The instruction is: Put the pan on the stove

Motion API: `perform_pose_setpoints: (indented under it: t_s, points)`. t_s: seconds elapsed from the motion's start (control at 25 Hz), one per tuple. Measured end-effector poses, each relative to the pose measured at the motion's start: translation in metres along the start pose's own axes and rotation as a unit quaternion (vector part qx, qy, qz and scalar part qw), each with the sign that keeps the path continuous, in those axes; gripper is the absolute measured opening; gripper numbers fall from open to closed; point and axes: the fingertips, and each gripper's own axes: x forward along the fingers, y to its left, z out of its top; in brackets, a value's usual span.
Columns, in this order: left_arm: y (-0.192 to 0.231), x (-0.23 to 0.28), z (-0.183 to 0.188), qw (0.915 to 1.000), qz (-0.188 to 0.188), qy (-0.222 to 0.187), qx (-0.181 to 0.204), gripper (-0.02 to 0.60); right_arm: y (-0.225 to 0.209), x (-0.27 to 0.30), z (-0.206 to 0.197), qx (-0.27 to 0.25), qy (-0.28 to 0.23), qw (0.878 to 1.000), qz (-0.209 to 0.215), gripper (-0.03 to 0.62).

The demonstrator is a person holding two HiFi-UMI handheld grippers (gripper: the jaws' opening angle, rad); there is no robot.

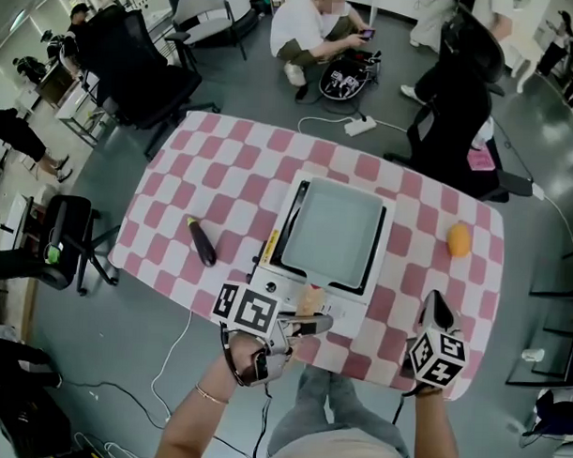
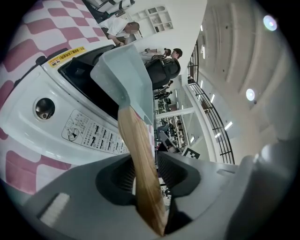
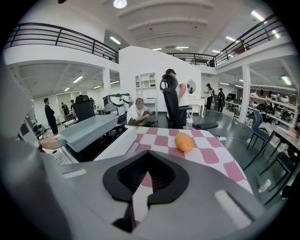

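A square grey-blue pan [image 1: 333,230] rests on the white portable stove [image 1: 266,270] in the middle of the checked table. Its wooden handle [image 1: 309,299] points at me and runs between the jaws of my left gripper [image 1: 311,320]. In the left gripper view the handle [image 2: 138,154] passes between the pads with a thin gap on one side, so that gripper [image 2: 145,173] is open around it. The pan [image 2: 124,75] sits over the stove's black top. My right gripper [image 1: 434,299] hovers at the table's near right edge, shut and empty. The right gripper view shows the pan [image 3: 86,130] at its left.
A dark eggplant [image 1: 202,241] lies on the pink-and-white cloth left of the stove. An orange [image 1: 459,240] sits at the right, also in the right gripper view as the orange [image 3: 183,141]. Office chairs and several people surround the table.
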Motion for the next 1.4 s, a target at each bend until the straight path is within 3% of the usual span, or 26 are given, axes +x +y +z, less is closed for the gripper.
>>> perform_pose_setpoints:
  t_s: [0.2,0.48,0.8,0.92,1.04,1.2,1.28,1.4]
  points:
    - [-0.003,-0.003,-0.004,0.9998,-0.016,-0.005,-0.012,0.206,-0.003,-0.004,0.002,-0.001,-0.002,1.0,0.002,0.009]
    - [-0.006,-0.023,0.002,0.9985,-0.014,-0.052,-0.009,0.216,0.001,-0.009,0.006,-0.006,-0.006,1.0,0.012,0.009]
    - [-0.004,-0.061,0.0,0.9921,0.0,-0.124,-0.016,0.224,0.016,-0.014,0.018,-0.016,-0.02,0.999,0.035,0.009]
    - [-0.001,-0.087,0.004,0.9809,0.045,-0.189,0.007,0.221,0.023,-0.017,0.024,-0.02,-0.028,0.998,0.048,0.009]
    - [-0.01,-0.122,0.015,0.9523,0.113,-0.274,0.071,0.181,0.032,-0.021,0.034,-0.024,-0.039,0.997,0.062,0.009]
    - [-0.039,-0.158,0.024,0.9011,0.18,-0.365,0.15,0.136,0.045,-0.027,0.05,-0.025,-0.057,0.995,0.084,0.009]
    - [-0.052,-0.174,0.024,0.865,0.229,-0.404,0.19,0.102,0.053,-0.033,0.061,-0.023,-0.072,0.992,0.1,0.009]
    - [-0.072,-0.195,0.02,0.8033,0.299,-0.454,0.243,0.038,0.067,-0.045,0.082,-0.022,-0.099,0.987,0.126,0.009]
